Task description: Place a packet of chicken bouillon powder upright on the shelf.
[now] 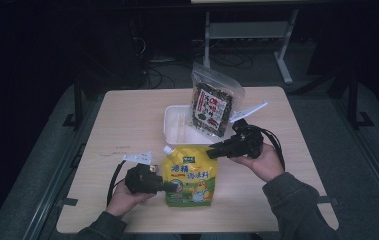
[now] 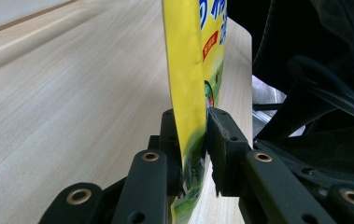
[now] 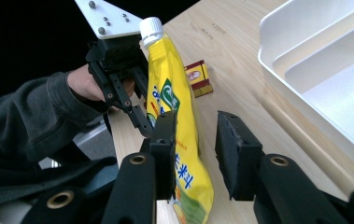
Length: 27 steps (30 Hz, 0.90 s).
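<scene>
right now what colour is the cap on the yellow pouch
White cap, clearest in the right gripper view.

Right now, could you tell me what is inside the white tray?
The seaweed snack bag leans in the white tray, whose left compartments look empty. The bag hides whatever lies beneath it.

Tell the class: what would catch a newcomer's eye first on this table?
The bright yellow spouted pouch at the near edge, pinched in the left claw. Behind it, a white tray holds a dark snack bag leaning upright, and the right claw hovers open near the pouch's top.
</scene>
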Each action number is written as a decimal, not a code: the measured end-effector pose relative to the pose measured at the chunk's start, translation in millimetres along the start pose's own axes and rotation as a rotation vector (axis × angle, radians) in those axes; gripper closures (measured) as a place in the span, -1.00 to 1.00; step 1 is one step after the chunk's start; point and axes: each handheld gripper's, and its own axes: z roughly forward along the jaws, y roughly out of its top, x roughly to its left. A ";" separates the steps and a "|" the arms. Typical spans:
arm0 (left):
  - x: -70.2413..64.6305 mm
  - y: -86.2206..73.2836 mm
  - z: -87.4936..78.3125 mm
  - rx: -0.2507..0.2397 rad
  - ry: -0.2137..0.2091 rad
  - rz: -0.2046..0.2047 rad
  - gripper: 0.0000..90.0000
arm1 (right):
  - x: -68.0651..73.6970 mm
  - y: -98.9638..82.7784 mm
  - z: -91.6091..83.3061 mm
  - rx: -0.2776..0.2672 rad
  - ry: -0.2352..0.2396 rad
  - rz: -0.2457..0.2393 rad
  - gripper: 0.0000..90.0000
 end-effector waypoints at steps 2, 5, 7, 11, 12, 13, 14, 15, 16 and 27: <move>-1.9 1.2 0.4 0.001 0.001 0.011 0.70 | 1.8 7.3 2.2 0.024 -0.007 -0.018 0.42; -4.3 2.7 1.1 0.004 0.004 0.026 0.70 | 2.2 16.2 7.6 0.058 -0.003 -0.028 0.37; -5.2 3.3 1.4 0.005 0.004 0.033 0.70 | 2.5 22.3 13.6 0.088 0.007 -0.032 0.37; -6.3 3.9 1.5 0.007 0.006 0.039 0.70 | 2.8 30.1 25.5 0.136 0.034 -0.041 0.42; -6.5 4.1 1.4 0.007 0.006 0.041 0.70 | 2.7 31.3 28.1 0.143 0.046 -0.041 0.45; -6.7 4.3 1.3 0.007 0.007 0.043 0.70 | 2.5 32.2 29.9 0.153 0.055 -0.039 0.48; -6.9 4.4 1.2 0.007 0.006 0.043 0.70 | 2.8 33.4 32.8 0.167 0.060 -0.042 0.51; -6.9 4.5 1.1 0.007 0.005 0.045 0.71 | 2.9 34.3 34.4 0.177 0.066 -0.045 0.53; -6.9 4.6 1.1 0.007 0.005 0.047 0.71 | 2.9 35.0 35.7 0.182 0.073 -0.047 0.58; -8.0 5.6 -0.3 -0.002 0.022 0.054 0.69 | 3.7 37.2 35.6 0.216 0.120 -0.047 0.92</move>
